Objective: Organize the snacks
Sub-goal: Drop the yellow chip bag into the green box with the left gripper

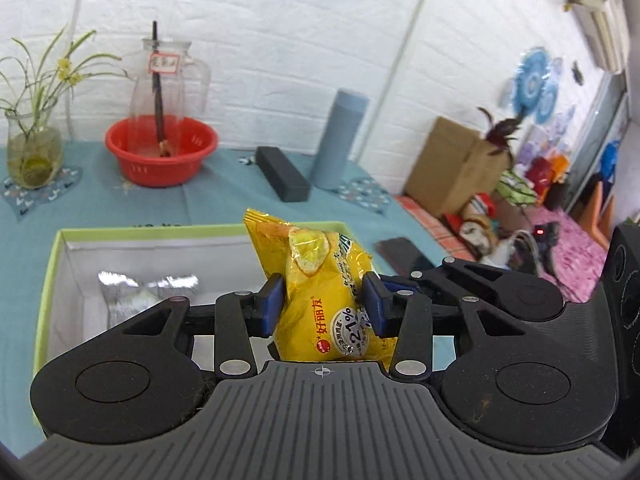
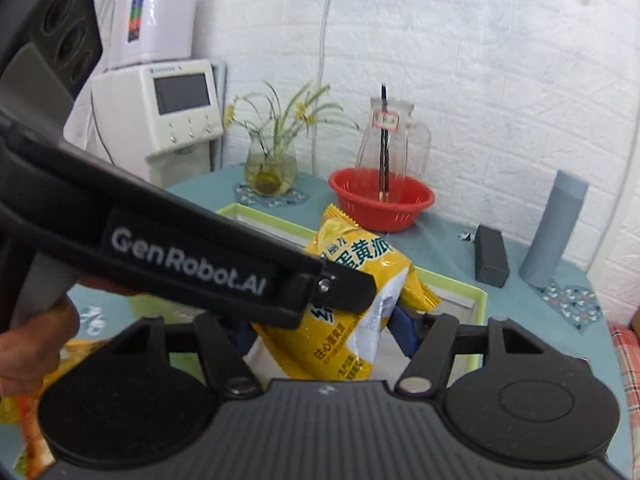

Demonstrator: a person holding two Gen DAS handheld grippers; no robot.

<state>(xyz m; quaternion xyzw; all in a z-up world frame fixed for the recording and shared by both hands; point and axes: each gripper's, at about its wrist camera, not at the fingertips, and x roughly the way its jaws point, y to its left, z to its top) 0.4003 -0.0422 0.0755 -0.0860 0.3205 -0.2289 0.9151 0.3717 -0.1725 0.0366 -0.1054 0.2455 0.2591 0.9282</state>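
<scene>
My left gripper (image 1: 322, 306) is shut on a yellow snack packet (image 1: 316, 280), holding it upright over the right part of a green-rimmed white box (image 1: 52, 268). A silver packet (image 1: 132, 296) lies inside the box. In the right wrist view the same yellow packet (image 2: 356, 280) hangs between my right gripper's blue pads (image 2: 404, 330), with the left gripper's body (image 2: 200, 264) crossing in front; the right gripper (image 2: 326, 332) looks closed on the packet's lower part. The box rim (image 2: 480, 300) shows behind. Another yellow-orange packet (image 2: 28, 420) lies at lower left.
On the teal tablecloth stand a red basin (image 1: 160, 156) with a glass jug (image 1: 168, 92), a plant vase (image 1: 34, 152), a black case (image 1: 282, 174), a blue-grey cylinder (image 1: 340, 140) and a dark phone (image 1: 404, 254). A cardboard box (image 1: 448, 168) and clutter lie right. White machines (image 2: 176, 108) stand behind.
</scene>
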